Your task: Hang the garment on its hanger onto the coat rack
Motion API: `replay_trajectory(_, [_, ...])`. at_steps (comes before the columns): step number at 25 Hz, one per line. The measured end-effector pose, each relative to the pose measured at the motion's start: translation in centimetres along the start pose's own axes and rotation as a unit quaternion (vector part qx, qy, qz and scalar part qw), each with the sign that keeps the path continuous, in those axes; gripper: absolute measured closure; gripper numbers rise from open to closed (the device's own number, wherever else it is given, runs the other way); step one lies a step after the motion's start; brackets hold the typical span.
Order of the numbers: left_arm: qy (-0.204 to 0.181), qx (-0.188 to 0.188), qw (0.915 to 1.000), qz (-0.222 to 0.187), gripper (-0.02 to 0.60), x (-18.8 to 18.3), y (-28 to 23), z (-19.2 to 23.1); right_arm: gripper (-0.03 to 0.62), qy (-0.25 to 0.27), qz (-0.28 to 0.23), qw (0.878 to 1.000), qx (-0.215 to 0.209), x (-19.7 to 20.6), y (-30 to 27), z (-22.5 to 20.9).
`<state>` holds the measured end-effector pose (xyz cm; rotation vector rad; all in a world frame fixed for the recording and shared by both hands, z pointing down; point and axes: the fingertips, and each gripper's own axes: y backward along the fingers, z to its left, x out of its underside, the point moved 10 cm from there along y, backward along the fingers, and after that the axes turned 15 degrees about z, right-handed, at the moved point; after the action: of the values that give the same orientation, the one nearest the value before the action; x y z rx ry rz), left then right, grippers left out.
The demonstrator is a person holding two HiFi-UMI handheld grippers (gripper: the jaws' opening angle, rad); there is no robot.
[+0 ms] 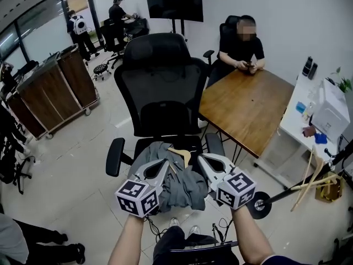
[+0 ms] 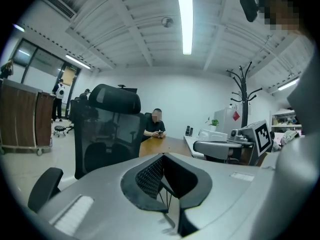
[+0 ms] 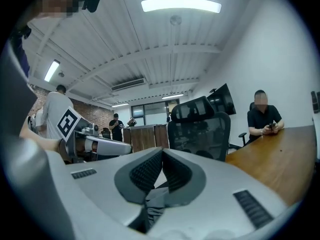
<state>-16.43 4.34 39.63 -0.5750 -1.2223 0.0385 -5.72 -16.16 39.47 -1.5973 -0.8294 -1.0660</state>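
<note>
A grey garment [image 1: 182, 189] lies crumpled on the seat of a black office chair [image 1: 160, 87], with a wooden hanger [image 1: 181, 153] resting on its top edge. My left gripper [image 1: 165, 162] hovers over the garment's left side, and its jaws are shut with nothing between them [image 2: 162, 156]. My right gripper [image 1: 201, 158] is level with it over the right side, also shut and empty [image 3: 162, 151]. Grey fabric [image 3: 157, 199] shows below its jaws. The black coat rack [image 2: 243, 94] stands to the right, by the white wall.
A wooden table [image 1: 248, 106] stands right of the chair, with a seated person [image 1: 242, 48] behind it. A black pole with a round base [image 1: 259, 205] and wooden hangers [image 1: 311, 181] is at the right. A brown cart [image 1: 52, 90] stands at the left, with people beyond it.
</note>
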Motion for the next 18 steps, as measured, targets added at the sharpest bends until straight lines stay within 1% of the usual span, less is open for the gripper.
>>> replay_trajectory(4, [-0.011, 0.022, 0.9997, 0.007, 0.595, -0.8, -2.0, 0.6, 0.594, -0.004, 0.002, 1.0, 0.012, -0.1, -1.0, -0.8])
replay_trajectory(8, [-0.015, 0.045, 0.9988, 0.008, 0.595, -1.2, -3.9, 2.1, 0.595, -0.003, 0.022, 0.999, 0.032, 0.0, -2.4, -0.8])
replay_trajectory(12, [-0.023, 0.069, 0.9972, 0.015, 0.594, -1.2, -5.7, 3.5, 0.595, -0.022, 0.041, 0.997, 0.056, 0.8, -3.7, -1.1])
replay_trajectory(16, [-0.026, 0.075, 0.9966, 0.023, 0.595, -0.6, -6.9, 5.5, 0.595, -0.041, 0.057, 0.995, 0.066, 1.5, -5.5, -1.5])
replay_trajectory(18, [-0.027, 0.073, 0.9965, 0.032, 0.594, 0.2, -7.5, 6.6, 0.595, -0.058, 0.069, 0.994, 0.065, 2.7, -6.6, -1.6])
